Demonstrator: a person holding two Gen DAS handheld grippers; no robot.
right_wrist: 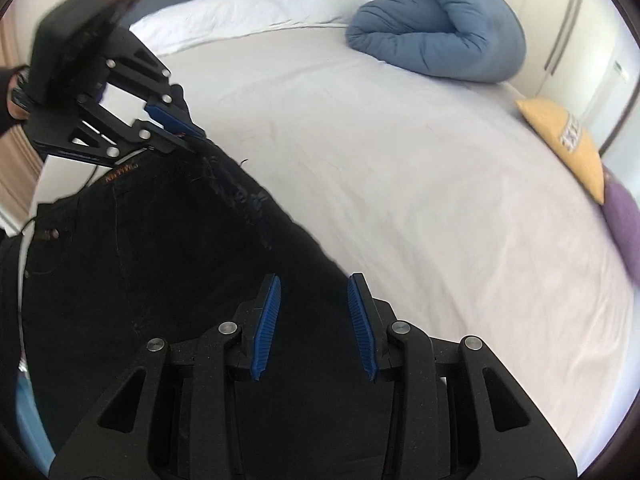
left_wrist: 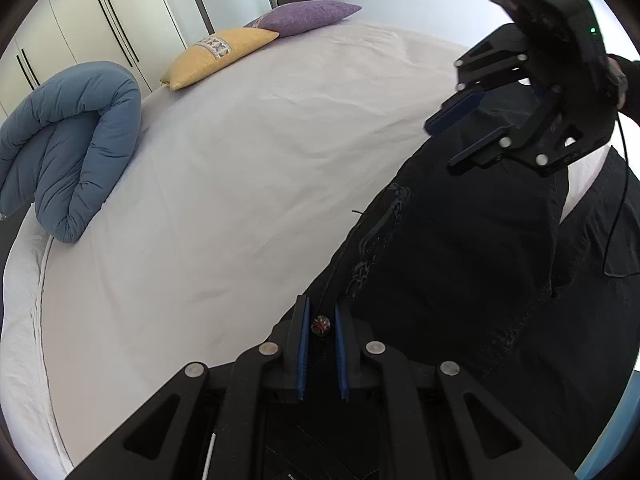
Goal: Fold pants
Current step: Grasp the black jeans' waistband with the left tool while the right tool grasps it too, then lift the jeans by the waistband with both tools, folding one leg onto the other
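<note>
Black pants (left_wrist: 460,264) with stitched embroidery and a round button hang over the near edge of a white bed (left_wrist: 240,160). My left gripper (left_wrist: 322,312) is shut on the pants' waistband at the button; it also shows in the right wrist view (right_wrist: 188,136), pinching the waistband corner. My right gripper (right_wrist: 314,280) is open with the black pants (right_wrist: 160,260) beneath its blue pads. In the left wrist view the right gripper (left_wrist: 448,144) hovers open over the pants' far waistband corner.
A rolled blue duvet (left_wrist: 68,148) lies at the bed's far side. A yellow pillow (left_wrist: 216,56) and a purple pillow (left_wrist: 308,16) sit at the head. White wardrobe doors (left_wrist: 92,24) stand behind. A black cable (left_wrist: 624,208) hangs near the right gripper.
</note>
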